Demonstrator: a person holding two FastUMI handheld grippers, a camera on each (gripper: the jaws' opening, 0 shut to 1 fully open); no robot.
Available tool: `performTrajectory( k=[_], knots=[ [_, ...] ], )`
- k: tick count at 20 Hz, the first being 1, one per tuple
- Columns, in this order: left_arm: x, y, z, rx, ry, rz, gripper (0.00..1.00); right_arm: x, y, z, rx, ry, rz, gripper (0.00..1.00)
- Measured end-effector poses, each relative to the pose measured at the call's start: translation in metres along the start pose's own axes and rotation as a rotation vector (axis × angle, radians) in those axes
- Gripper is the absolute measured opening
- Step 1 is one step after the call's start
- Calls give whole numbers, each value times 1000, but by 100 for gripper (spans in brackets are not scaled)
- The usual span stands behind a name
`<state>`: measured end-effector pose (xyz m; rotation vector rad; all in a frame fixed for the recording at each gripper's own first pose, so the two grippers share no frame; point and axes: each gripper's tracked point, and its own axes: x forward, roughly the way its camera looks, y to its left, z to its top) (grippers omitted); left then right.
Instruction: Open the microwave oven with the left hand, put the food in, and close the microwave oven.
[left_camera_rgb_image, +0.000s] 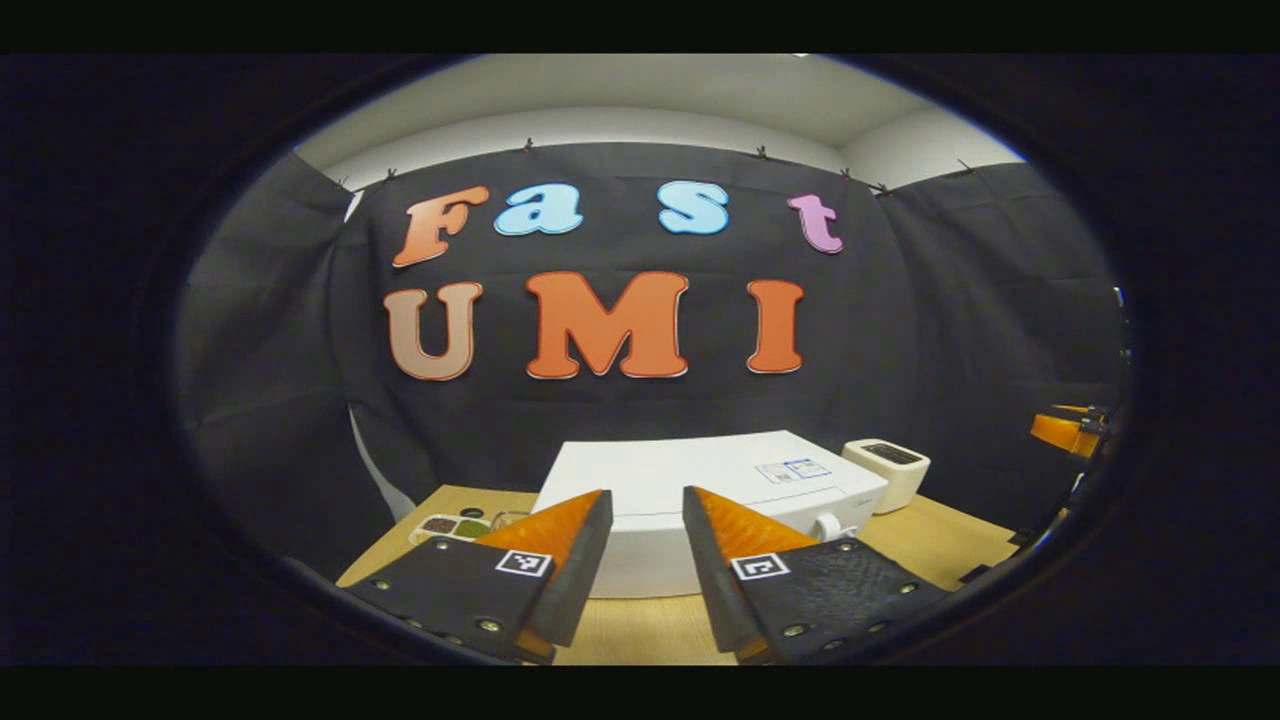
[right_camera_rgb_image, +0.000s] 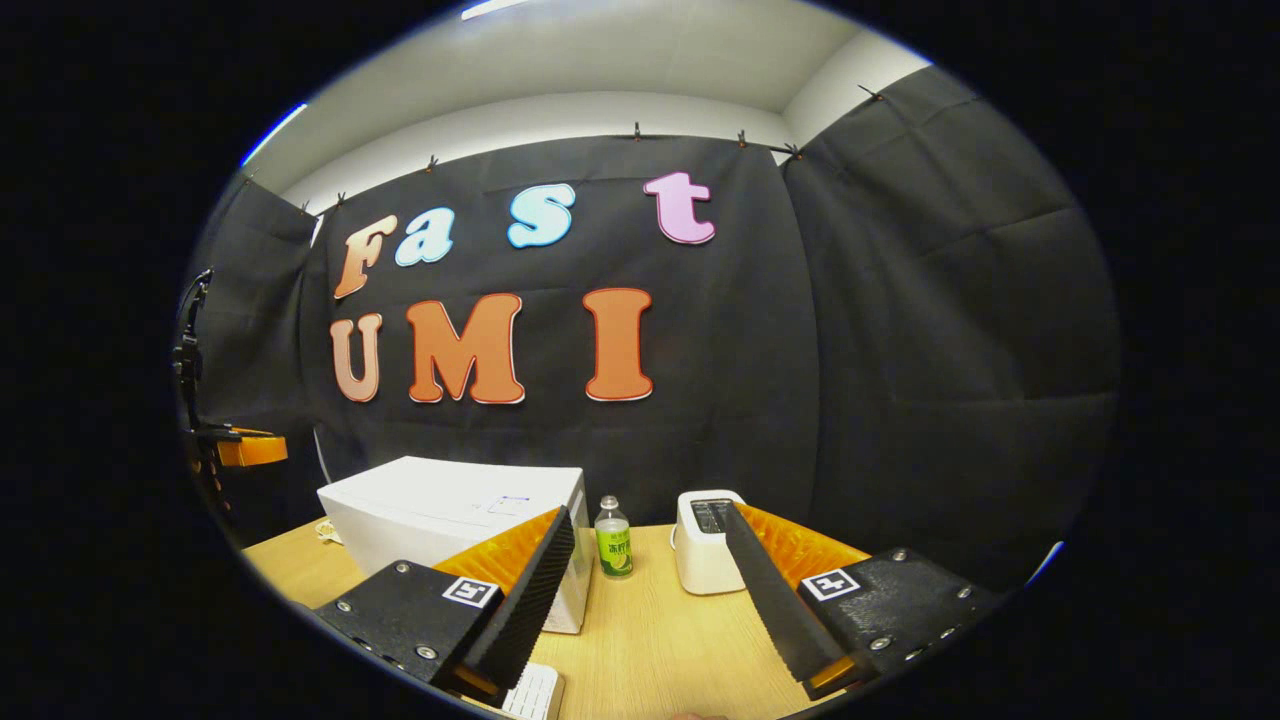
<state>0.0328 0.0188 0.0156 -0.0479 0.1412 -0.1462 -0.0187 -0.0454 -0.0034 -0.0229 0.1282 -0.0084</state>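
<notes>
The white microwave oven stands on the wooden table with its door shut and a round knob at the front right. My left gripper hovers in front of it, above the table, open and holding nothing. A white sectioned tray of dark and green food lies left of the oven. In the right gripper view the microwave oven sits to the left, and my right gripper is open and empty above the table. The other gripper shows at the far left edge.
A white toaster and a small green-labelled bottle stand right of the oven. A white ridged object lies on the table near the front edge. A dark stand rises at the left. Bare wood table lies ahead.
</notes>
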Motion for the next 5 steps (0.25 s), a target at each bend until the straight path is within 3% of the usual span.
performTrajectory(
  k=[1, 5],
  knots=[
    [-6, 8, 3, 3, -4, 17, 64, 3, 7, 4, -3, -1, 12, 95],
    [-24, 47, 19, 37, -43, 118, 92, 4, 32, 17, -40, -15, 54, 95]
  ],
)
